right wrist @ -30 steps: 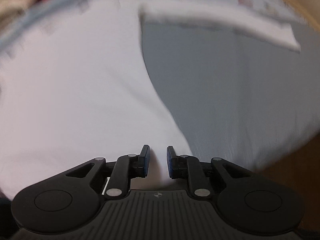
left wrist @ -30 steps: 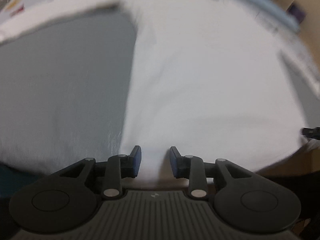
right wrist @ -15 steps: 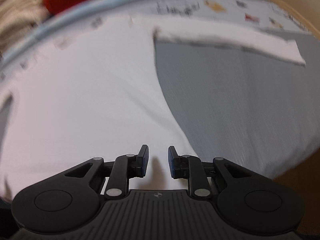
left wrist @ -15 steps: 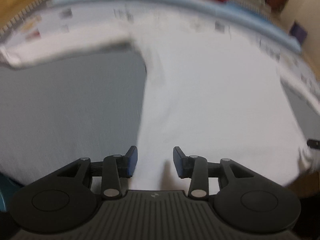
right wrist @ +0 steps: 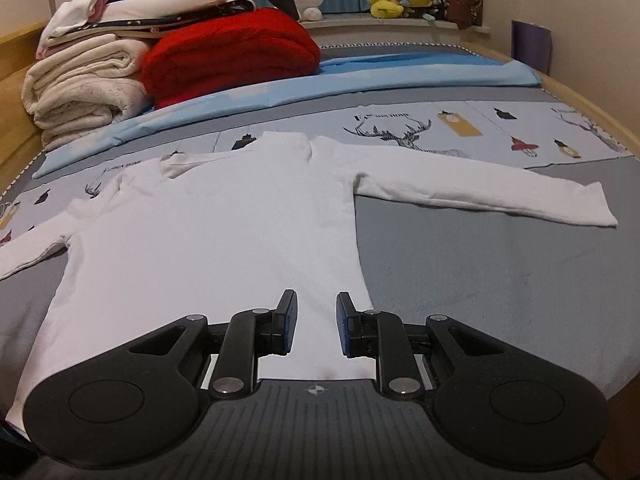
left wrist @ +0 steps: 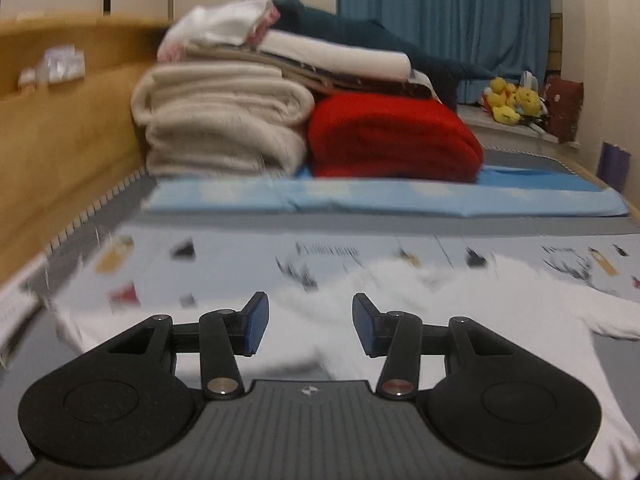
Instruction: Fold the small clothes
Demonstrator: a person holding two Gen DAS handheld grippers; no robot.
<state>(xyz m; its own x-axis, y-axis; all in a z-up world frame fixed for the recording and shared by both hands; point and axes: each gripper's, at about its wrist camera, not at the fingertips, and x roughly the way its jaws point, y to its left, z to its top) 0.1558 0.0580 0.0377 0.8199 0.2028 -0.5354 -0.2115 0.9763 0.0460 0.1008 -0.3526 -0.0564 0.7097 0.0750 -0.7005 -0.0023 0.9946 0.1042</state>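
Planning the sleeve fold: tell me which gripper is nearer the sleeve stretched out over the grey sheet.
Right. The right gripper hovers at the shirt's hem below that sleeve; the left gripper is across the shirt.

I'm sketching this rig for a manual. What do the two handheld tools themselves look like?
Both look alike. The left tool and right tool each have a black ribbed body bearing a small compass-like mark, two rounded black lobes with circular insets, and linkage arms joined by silver pins. The fingers end in flat blue pads. No cables, hands or sleeves show.
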